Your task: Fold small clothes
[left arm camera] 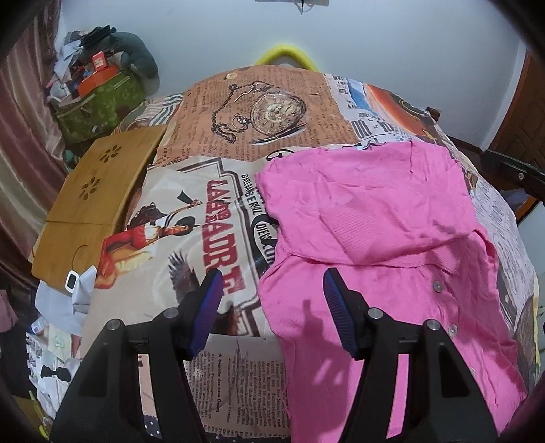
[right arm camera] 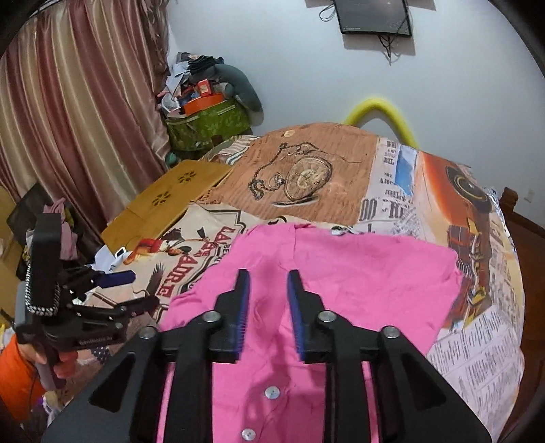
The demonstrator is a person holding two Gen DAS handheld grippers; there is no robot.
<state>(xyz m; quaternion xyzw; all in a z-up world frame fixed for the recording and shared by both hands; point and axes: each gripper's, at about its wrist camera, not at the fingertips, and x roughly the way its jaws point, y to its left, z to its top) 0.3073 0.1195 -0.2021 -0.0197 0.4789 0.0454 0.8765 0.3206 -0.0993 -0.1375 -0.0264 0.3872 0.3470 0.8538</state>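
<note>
Bed [left arm camera: 238, 112] covered by a printed newspaper-collage sheet with a pocket-watch picture; plain white wall behind, pleated pink-beige curtain [right arm camera: 68, 112] at the left of the right wrist view. Yellow foam tube [left arm camera: 286, 54] arched behind the bed's far edge. Flat wooden board with flower cut-outs [left arm camera: 92, 191] lay at the bed's left side; green patterned box heaped with clutter [right arm camera: 207, 126] stood beyond it by the wall.

Pink buttoned knit garment [left arm camera: 374, 221] lay spread on the sheet, centre-right in the left wrist view, a ribbed-edged part folded over its middle.

Left gripper [left arm camera: 272, 283] hung over the garment's left edge, jaws apart, nothing between them. Right gripper [right arm camera: 267, 283] above the pink cloth, jaws parted, pads not pressing the fabric.

Only the right wrist view showed a dark wall-mounted screen [right arm camera: 374, 17] and the hand [right arm camera: 58, 364] holding the left gripper, lower left.
</note>
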